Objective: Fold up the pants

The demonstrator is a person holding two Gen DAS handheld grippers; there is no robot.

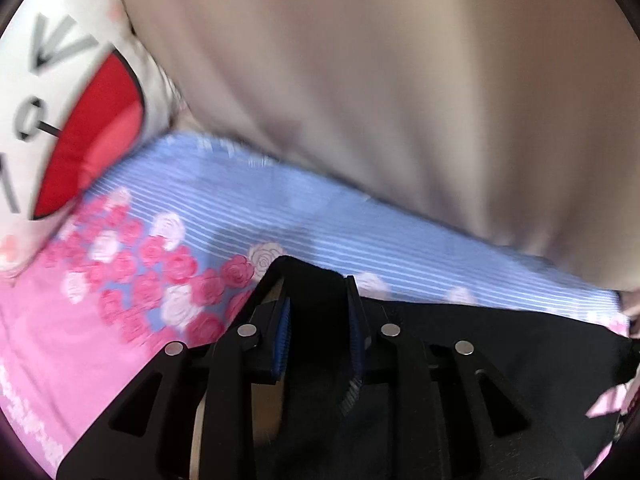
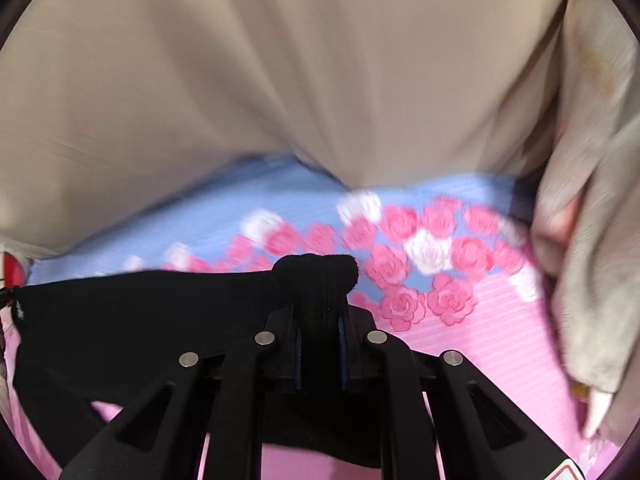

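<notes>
On the left, the left gripper (image 1: 318,328) is pinching a bunched edge of the black pants (image 1: 500,344), its blue-padded fingers (image 1: 282,340) closing on a fold of dark cloth that is pushing up between them; the garment is stretching away rightward over the bedsheet (image 1: 280,208); further right, the right gripper (image 2: 320,334) is clamping a thick rolled hem of the same pants, fingers pressed tight on the wad, cloth poking out past the tips. The fabric is looking soft, light and floppy, likely to sag and slip rather than hold a crease; taking hold at the seamed edge, as both hands are doing, seems the surest place, since the doubled hem gives the pads something to bite. The pants are lying low across a bed, not a table; the sheet is blue-striped turning pink, strewn with pink and white roses; a white cushion (image 1: 68,92) with a red mouth is sitting far left; beige drapery (image 2: 280,60) is filling the background, blurred.
</notes>
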